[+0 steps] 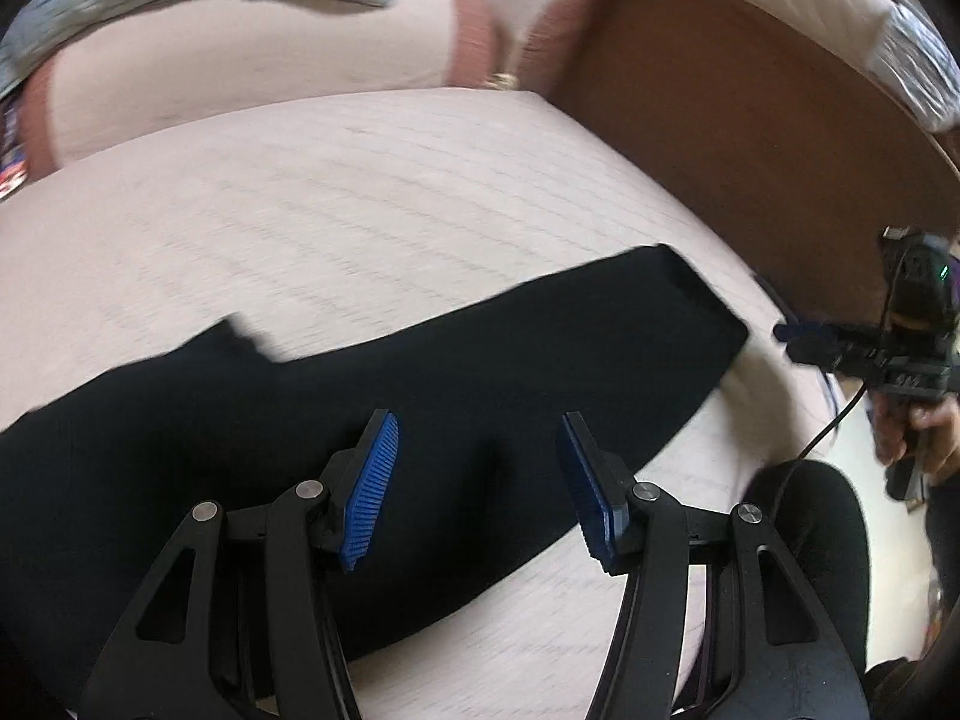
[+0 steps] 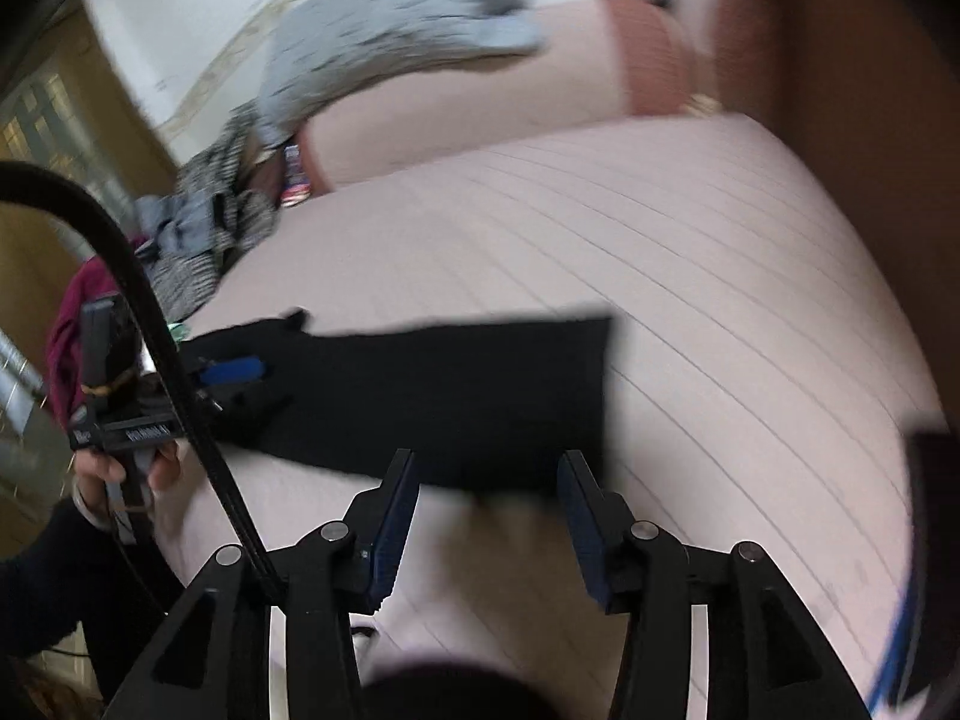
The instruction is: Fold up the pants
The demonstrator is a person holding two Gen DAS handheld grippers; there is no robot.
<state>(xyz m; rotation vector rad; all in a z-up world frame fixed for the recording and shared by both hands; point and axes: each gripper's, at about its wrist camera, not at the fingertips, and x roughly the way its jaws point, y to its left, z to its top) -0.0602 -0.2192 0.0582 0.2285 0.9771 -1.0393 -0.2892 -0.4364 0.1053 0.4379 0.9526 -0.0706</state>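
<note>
Black pants lie flat in a long band across the pale striped bed surface, directly under and ahead of the left gripper, whose blue pads are spread wide with nothing between them. Right gripper hangs at the near edge of the fabric, likewise spread and empty. White lettering on the left gripper body is too blurred to read.

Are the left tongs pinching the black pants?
No, the left tongs are wide open above the black pants, gripping nothing.
</note>
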